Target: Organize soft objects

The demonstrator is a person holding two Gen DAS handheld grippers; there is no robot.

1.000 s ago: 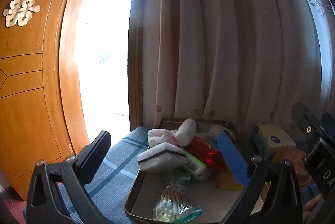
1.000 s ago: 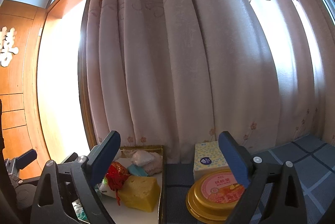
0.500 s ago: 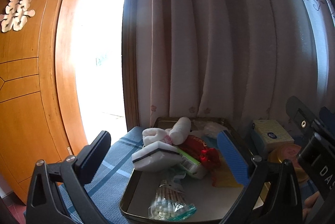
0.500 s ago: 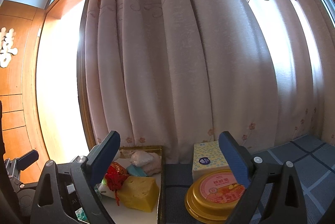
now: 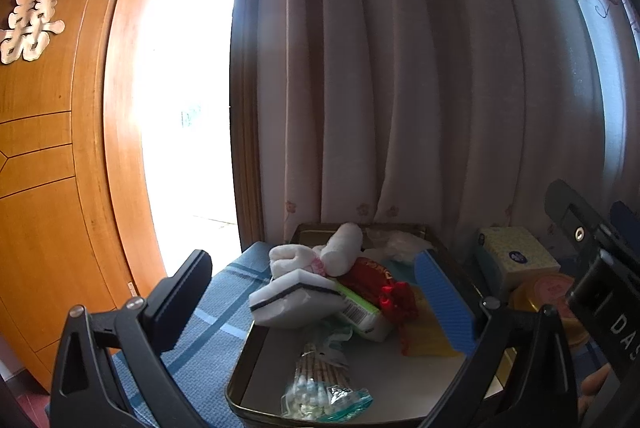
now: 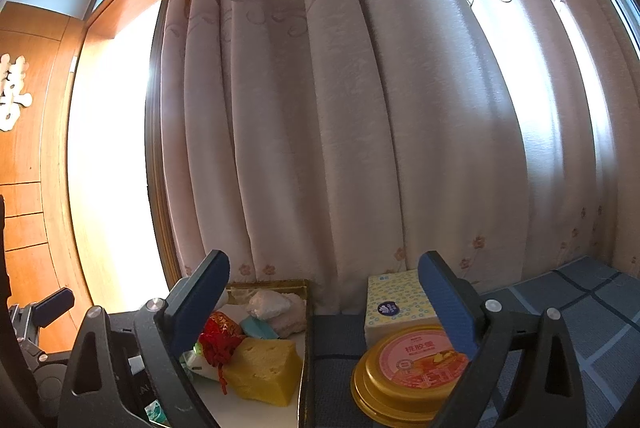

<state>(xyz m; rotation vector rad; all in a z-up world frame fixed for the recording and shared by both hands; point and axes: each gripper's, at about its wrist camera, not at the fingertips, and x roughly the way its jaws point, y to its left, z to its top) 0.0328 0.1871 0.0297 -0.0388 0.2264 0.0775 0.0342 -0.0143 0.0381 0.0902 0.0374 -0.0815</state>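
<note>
A metal tray [image 5: 240,368] on a blue checked cloth holds soft things: a white sponge with a dark stripe [image 5: 296,298], a rolled white towel [image 5: 344,248], a red pouch [image 5: 380,284], a yellow sponge [image 6: 264,368] and a bag of cotton swabs [image 5: 320,388]. My left gripper [image 5: 312,264] hovers open over the tray's near end, holding nothing. My right gripper [image 6: 324,268] is open and empty, with the tray's right rim [image 6: 304,348] between its fingers. A gold tin [image 6: 416,368] and a tissue pack [image 6: 396,302] sit by its right finger.
A floral curtain [image 6: 360,108] hangs right behind the tray and tissue pack. A wooden door [image 5: 48,148] and a bright doorway lie to the left. The blue checked cloth [image 6: 580,308] stretches off to the right. A green-and-white pack [image 5: 360,312] lies mid-tray.
The left gripper has swung slightly to the right, so the tray sits a little further left in its view. The right gripper has hardly moved. Both stay open.
</note>
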